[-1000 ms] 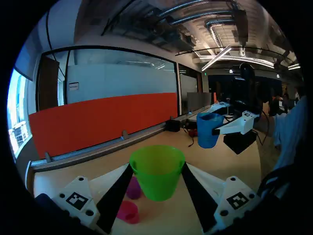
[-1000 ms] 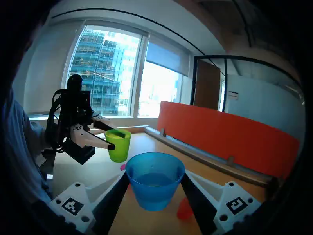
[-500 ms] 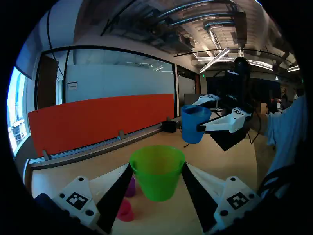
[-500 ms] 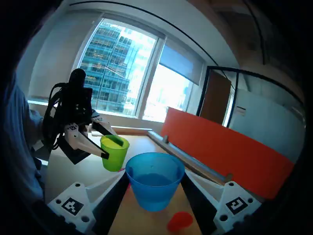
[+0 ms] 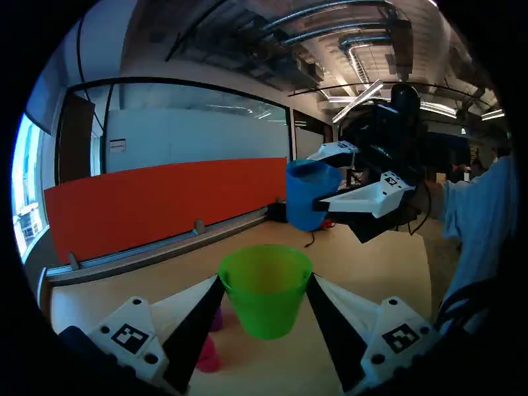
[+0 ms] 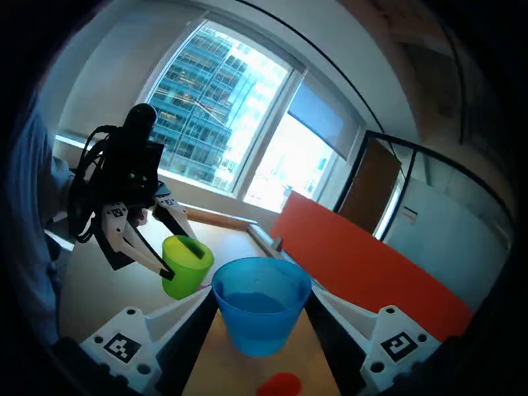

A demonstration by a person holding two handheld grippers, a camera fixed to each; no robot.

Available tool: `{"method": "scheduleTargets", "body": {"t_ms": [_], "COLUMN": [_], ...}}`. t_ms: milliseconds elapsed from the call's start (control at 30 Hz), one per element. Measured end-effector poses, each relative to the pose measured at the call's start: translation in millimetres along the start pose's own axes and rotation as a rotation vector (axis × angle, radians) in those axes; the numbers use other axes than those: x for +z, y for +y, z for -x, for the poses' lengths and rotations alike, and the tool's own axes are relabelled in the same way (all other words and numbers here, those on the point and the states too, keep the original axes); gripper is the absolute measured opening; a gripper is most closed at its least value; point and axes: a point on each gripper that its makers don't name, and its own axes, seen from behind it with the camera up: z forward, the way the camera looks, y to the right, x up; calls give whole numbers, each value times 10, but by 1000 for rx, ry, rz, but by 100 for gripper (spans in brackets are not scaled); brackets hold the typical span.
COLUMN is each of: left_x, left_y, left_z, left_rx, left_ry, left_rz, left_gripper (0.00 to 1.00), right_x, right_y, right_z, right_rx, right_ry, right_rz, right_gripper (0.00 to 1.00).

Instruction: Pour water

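Note:
A green cup [image 5: 266, 289] sits upright between the fingers of my left gripper [image 5: 265, 300], held above the wooden table [image 5: 369, 264]. My right gripper [image 6: 262, 310] is shut on a blue cup [image 6: 261, 304] with water in it. In the left gripper view the blue cup [image 5: 305, 193] hangs higher and to the right, tilted a little toward the green cup, with the right gripper [image 5: 333, 181] clamped on it. The right gripper view shows the green cup [image 6: 185, 266] lower left, gripped by the left gripper [image 6: 173, 254].
Small pink and magenta cups [image 5: 208, 355] stand on the table under the left gripper; a red one [image 6: 280, 384] lies below the blue cup. An orange panel [image 5: 158, 198] and a metal rail [image 5: 165, 245] line the table's far edge. A person's sleeve [image 5: 472, 218] is at right.
The blue cup has risen and moved left toward the green cup, tilting slightly. The green cup has stayed in the left gripper at much the same place.

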Motion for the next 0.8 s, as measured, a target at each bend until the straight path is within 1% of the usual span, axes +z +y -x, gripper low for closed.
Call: {"method": "scheduleTargets", "body": {"t_ms": [267, 800], "left_x": [24, 52], "left_y": [48, 85], "left_z": [12, 31], "left_rx": [8, 21], "left_ry": [1, 4], "left_rz": [10, 15], "left_gripper": [87, 86], "right_x": [90, 311], "right_y": [60, 165], "right_z": [-107, -342], "right_rx": [-100, -325], "right_ry": [-3, -13], "right_rz": [-4, 1], "right_gripper": [90, 90]}}
